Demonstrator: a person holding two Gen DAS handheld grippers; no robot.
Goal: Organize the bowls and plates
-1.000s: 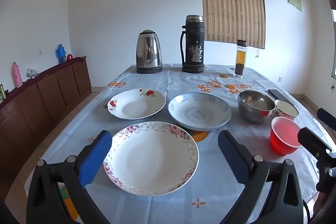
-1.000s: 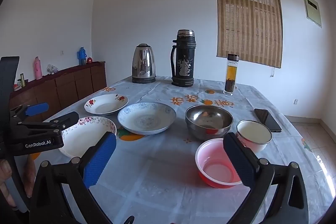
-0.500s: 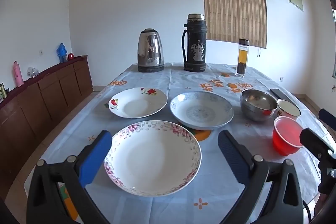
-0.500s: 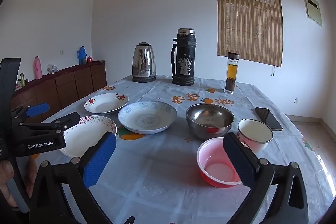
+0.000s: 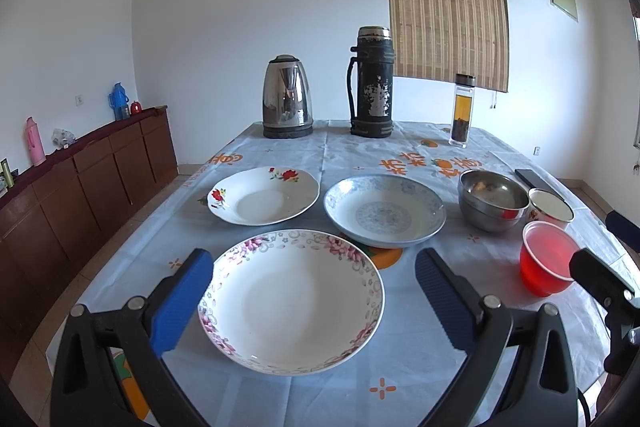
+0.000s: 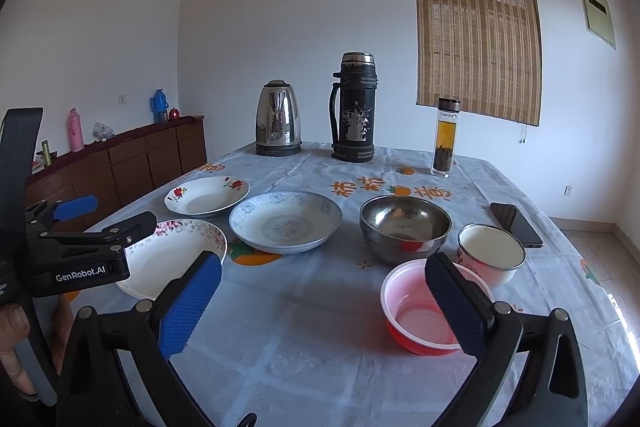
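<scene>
Plates and bowls all sit upright, rims up, round with no long axis. Left tongs (image 5: 307,291) gape wide, empty, the pink-flowered plate (image 5: 291,301) between their pads; beyond lie a rose plate (image 5: 264,195) and a blue plate (image 5: 385,211). Right tongs (image 6: 322,297) also gape wide, empty; the red bowl (image 6: 420,311) sits behind their right pad, steel bowl (image 6: 405,227) and white cup (image 6: 491,254) beyond on the surface (image 6: 304,327), kettle (image 6: 278,118) and flask (image 6: 354,107) far beyond.

I see a glossy white floral-rimmed ceramic plate (image 5: 292,303), a shiny round steel bowl (image 6: 405,227) and a translucent red plastic bowl (image 6: 420,311) — all on smooth printed tablecloth (image 6: 304,327).
</scene>
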